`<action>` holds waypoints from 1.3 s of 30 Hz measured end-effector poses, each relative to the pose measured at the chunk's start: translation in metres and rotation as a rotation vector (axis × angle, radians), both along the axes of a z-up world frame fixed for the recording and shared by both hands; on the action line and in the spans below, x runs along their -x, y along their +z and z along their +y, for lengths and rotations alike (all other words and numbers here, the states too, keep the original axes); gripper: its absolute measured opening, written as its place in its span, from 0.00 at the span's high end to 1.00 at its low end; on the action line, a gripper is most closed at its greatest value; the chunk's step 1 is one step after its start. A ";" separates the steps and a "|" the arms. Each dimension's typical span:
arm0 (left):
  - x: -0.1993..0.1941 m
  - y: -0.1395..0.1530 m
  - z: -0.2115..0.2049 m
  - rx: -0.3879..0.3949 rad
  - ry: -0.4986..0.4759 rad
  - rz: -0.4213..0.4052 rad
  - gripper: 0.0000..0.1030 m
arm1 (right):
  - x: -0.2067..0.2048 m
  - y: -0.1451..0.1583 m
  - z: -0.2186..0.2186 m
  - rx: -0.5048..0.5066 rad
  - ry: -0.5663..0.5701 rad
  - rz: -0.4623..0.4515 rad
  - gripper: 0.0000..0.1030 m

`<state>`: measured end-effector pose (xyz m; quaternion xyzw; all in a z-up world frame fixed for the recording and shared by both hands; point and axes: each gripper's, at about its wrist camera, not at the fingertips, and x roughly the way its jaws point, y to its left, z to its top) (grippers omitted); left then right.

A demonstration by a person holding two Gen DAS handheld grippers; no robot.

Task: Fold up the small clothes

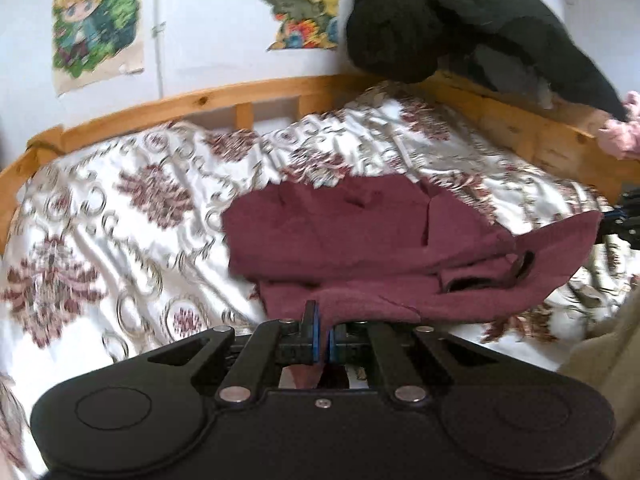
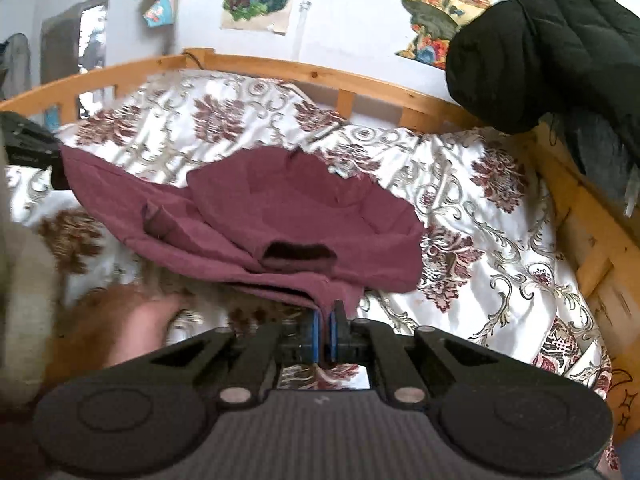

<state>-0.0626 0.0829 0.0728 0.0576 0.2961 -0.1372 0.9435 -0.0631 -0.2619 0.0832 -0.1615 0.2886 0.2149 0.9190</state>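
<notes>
Two claws grip one maroon garment (image 1: 360, 236) above the bed: the left claw (image 1: 323, 336) is closed on the near hem at one corner, and the right claw (image 2: 326, 330) is pinched shut on the near hem at the other, each with cloth caught between its blue pads. The garment hangs lifted at its near edge while its far part lies on one floral bedspread (image 1: 120, 216). One wooden bed rail (image 1: 192, 104) curves along the far side. One black coat (image 1: 460, 16) drapes over the rail at far right. Two posters (image 1: 96, 28) show on the wall in the left view, and three in the right.
</notes>
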 end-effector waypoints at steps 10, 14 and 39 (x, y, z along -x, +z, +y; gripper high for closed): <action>-0.095 0.067 -0.006 -0.018 0.052 0.029 0.95 | -0.072 0.029 0.000 -0.005 -0.045 -0.113 0.94; -0.172 0.073 -0.009 -0.046 0.134 0.133 0.95 | -0.133 0.024 0.001 0.009 -0.082 -0.130 0.94; -0.445 -0.084 -0.002 -0.161 0.225 0.378 0.77 | -0.403 -0.105 -0.002 -0.001 -0.169 0.091 0.92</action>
